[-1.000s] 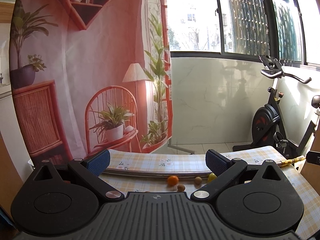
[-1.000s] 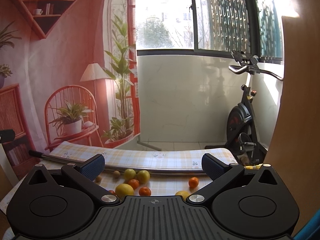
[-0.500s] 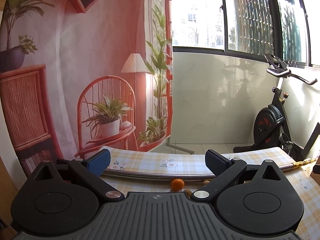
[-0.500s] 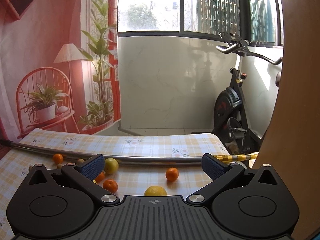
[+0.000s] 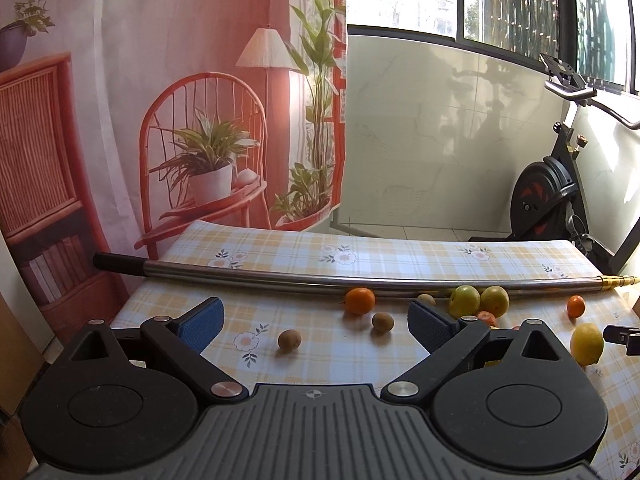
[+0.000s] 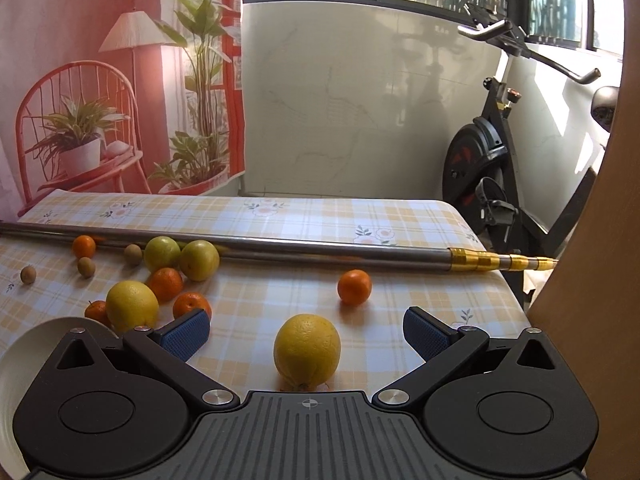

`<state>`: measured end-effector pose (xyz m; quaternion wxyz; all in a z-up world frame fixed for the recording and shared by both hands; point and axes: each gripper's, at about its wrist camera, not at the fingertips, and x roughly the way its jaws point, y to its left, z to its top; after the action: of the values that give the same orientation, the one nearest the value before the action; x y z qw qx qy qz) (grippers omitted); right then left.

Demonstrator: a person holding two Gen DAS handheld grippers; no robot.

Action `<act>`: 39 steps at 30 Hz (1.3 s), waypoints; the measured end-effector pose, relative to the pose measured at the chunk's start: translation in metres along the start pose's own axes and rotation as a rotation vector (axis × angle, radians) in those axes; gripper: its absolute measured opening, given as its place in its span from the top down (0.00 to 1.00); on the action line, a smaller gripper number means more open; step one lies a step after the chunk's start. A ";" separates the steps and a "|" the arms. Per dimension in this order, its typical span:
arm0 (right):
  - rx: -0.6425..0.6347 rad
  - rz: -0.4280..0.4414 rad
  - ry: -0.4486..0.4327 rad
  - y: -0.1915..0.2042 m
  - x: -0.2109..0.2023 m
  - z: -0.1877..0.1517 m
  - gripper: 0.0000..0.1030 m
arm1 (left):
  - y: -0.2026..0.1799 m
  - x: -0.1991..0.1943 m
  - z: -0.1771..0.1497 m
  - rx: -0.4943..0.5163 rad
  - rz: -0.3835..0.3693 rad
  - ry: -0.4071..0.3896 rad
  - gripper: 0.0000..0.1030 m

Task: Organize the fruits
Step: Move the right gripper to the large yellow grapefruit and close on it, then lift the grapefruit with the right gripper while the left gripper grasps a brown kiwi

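So the table with the yellow checked cloth fills most of what's ahead of both my hands. A long metal pole lies across it, well beyond my fingertips, with all the fruit on my side of it.

My right hand-held gripper is spread wide with nothing in it. A big yellow lemon sits on the cloth right between its two blue pads, touching neither. A white plate pokes in past its left finger, and just beyond that finger there's a second lemon with three tangerines around it. Two green apples sit side by side farther out by the pole, and one lone tangerine is ahead, slightly to the right.

My left hand-held gripper is also wide, though the jaws are closing in a bit, still empty. Between its pads, a little ahead, are two small brown kiwis, with an orange tangerine farther out by the pole.
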<state>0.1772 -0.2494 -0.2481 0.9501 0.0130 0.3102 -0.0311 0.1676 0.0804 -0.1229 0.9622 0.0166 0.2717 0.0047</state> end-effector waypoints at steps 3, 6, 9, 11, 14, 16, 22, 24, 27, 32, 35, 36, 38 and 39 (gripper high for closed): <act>0.049 0.011 0.047 -0.008 0.021 -0.006 0.00 | -0.001 0.011 -0.004 0.034 0.026 0.026 0.10; 0.091 0.011 0.074 -0.017 0.036 -0.013 0.04 | -0.001 0.020 -0.007 0.048 0.046 0.068 0.10; 0.088 0.009 0.096 -0.019 0.049 -0.016 0.09 | 0.005 0.028 -0.008 0.001 0.046 0.116 0.10; 0.092 0.020 0.109 -0.020 0.058 -0.017 0.15 | 0.009 0.033 -0.008 -0.038 0.048 0.139 0.10; 0.099 0.031 0.120 -0.023 0.066 -0.016 0.20 | 0.012 0.036 -0.007 -0.058 0.058 0.132 0.10; 0.101 0.037 0.130 -0.022 0.070 -0.015 0.26 | 0.009 0.035 -0.006 -0.061 0.072 0.126 0.10; 0.128 0.049 0.150 -0.022 0.078 -0.016 0.34 | 0.008 0.037 -0.003 -0.089 0.079 0.124 0.10; 0.134 0.053 0.159 -0.023 0.080 -0.017 0.36 | 0.008 0.036 -0.003 -0.098 0.072 0.117 0.10; 0.138 0.055 0.166 -0.022 0.081 -0.018 0.41 | 0.009 0.036 -0.002 -0.112 0.071 0.115 0.10; 0.145 0.052 0.183 -0.021 0.084 -0.020 0.48 | 0.008 0.036 -0.003 -0.112 0.082 0.114 0.10; 0.139 0.044 0.186 -0.020 0.083 -0.020 0.50 | 0.008 0.035 -0.004 -0.105 0.085 0.110 0.10; 0.136 0.043 0.187 -0.020 0.083 -0.020 0.50 | 0.008 0.034 -0.004 -0.103 0.083 0.107 0.10; 0.128 0.039 0.189 -0.019 0.082 -0.019 0.50 | 0.008 0.032 -0.004 -0.099 0.081 0.100 0.10; 0.126 0.038 0.190 -0.018 0.081 -0.019 0.51 | 0.007 0.032 -0.003 -0.097 0.085 0.098 0.10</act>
<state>0.2302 -0.2711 -0.3117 0.9142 0.0816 0.3958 -0.0313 0.1929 0.0882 -0.1422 0.9464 -0.0188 0.3170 0.0595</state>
